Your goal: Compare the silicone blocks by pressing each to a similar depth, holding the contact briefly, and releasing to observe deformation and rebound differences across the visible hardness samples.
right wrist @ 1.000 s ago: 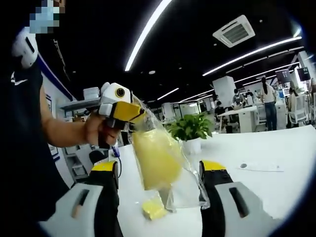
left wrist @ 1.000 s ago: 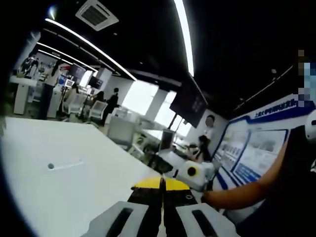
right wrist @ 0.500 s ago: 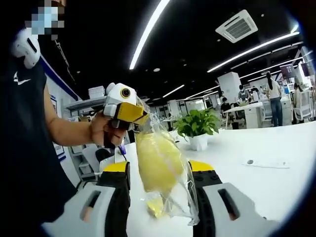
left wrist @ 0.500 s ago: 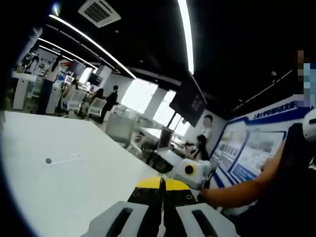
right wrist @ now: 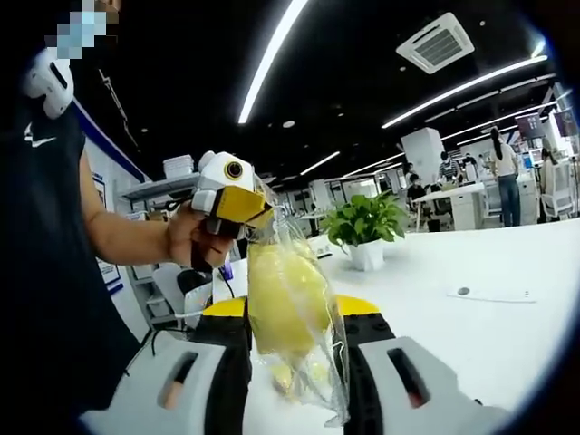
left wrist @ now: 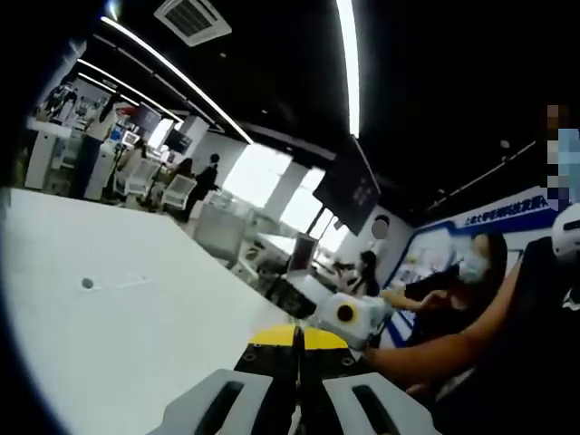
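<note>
The yellow block (right wrist: 285, 299) hangs inside a clear, crinkly bag (right wrist: 313, 362) above the white tabletop (right wrist: 471, 335), its long axis running upright between the right gripper (right wrist: 292, 313) jaws, which press the bag's flanks from both sides. The left gripper (right wrist: 237, 207), jaws pressed together, pinches the bag's top. The block looks soft, rounded and matte; a smaller yellow piece sits at the bag's bottom.

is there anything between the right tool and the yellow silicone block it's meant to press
Yes: the clear plastic bag. The yellow silicone block hangs inside it, held up by the left tool, so the right tool, whose jaws flank the bag, would press through the film. A smaller yellow piece sits lower in the bag.
</note>
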